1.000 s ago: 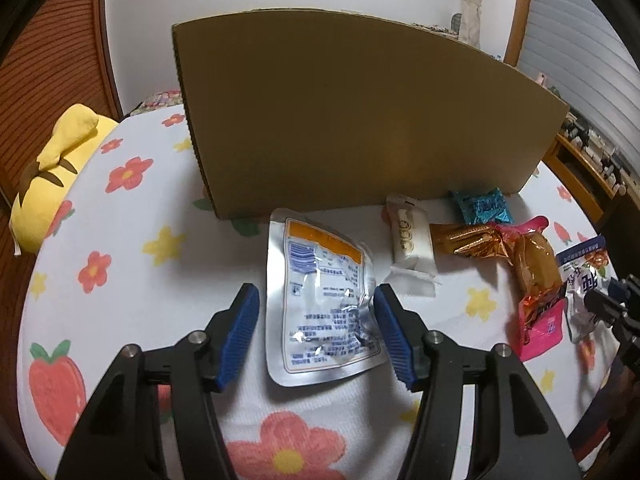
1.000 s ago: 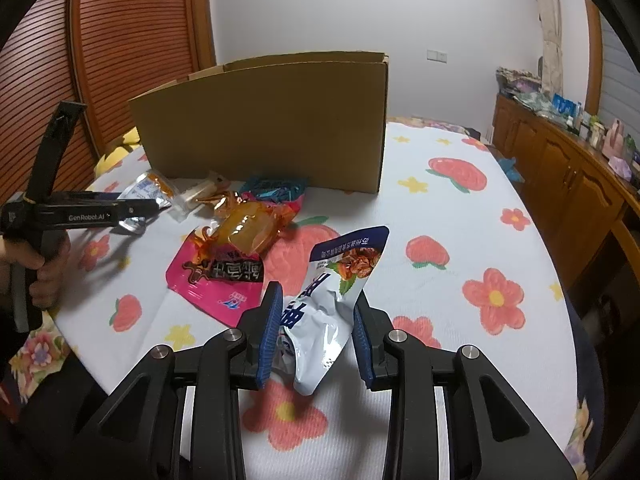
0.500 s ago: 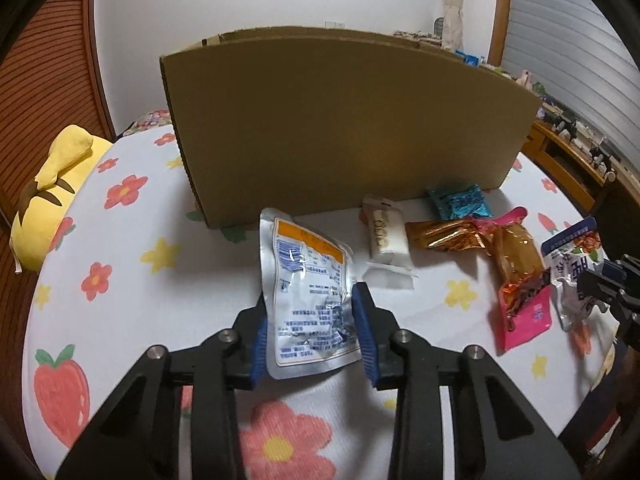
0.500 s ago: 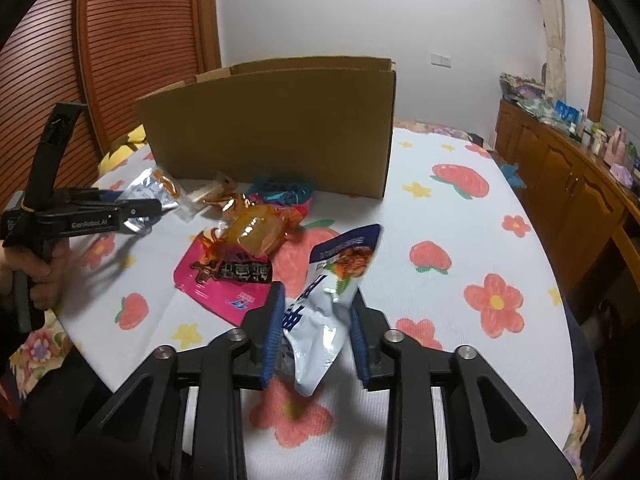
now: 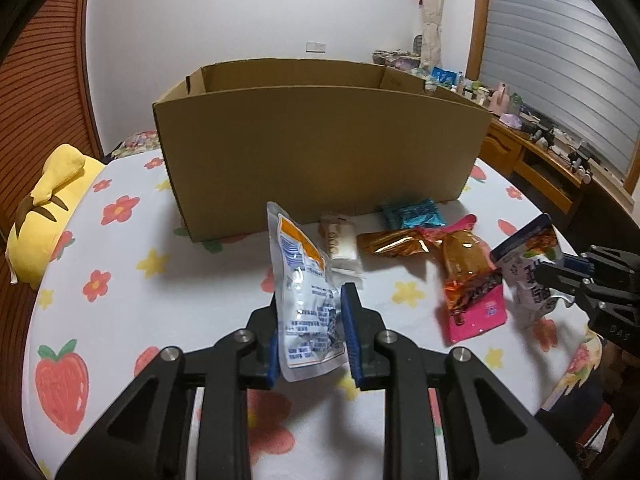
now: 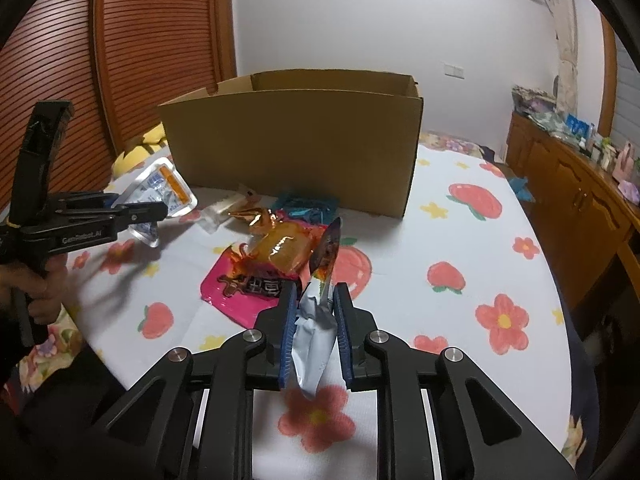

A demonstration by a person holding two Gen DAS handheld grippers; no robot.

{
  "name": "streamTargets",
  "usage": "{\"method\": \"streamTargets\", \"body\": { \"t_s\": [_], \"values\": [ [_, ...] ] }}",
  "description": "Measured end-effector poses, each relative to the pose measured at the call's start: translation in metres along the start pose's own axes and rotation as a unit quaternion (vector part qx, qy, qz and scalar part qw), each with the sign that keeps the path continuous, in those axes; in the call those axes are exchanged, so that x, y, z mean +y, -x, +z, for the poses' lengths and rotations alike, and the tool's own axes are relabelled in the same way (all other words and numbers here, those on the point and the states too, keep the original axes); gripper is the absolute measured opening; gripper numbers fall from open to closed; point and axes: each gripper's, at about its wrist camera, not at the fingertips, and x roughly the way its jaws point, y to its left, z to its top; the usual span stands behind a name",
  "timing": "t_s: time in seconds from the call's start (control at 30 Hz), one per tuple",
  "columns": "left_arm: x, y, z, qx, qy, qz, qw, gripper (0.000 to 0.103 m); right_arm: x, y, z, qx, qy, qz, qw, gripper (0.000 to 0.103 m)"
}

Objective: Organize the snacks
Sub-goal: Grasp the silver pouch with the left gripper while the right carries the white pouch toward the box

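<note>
Snacks gripped — left hand-held gripper [image 5: 312, 336] clamps silver pouch [image 5: 306, 292], right hand-held gripper [image 6: 316, 336] clamps blue-white packet [image 6: 318, 320].

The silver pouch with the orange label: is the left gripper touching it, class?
Touching. In the left wrist view the left gripper has both blue pads pressed against the sides of the silver pouch, which is lifted off the tablecloth.

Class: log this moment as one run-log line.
left gripper: shut on silver pouch | right gripper: shut on white-blue packet | both lifted | cardboard box: open | other snacks on table
</note>
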Motion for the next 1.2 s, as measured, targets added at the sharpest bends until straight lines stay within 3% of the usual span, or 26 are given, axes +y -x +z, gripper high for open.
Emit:
{"method": "streamTargets", "body": {
  "t_s": [1.2],
  "values": [
    [-0.023,0.052,0.035,-0.059,-0.025,-0.014,0.9979,0.023,-0.001,0.047,0.042,-0.061,0.016,-0.002,0.998,0.016]
  ]
}}
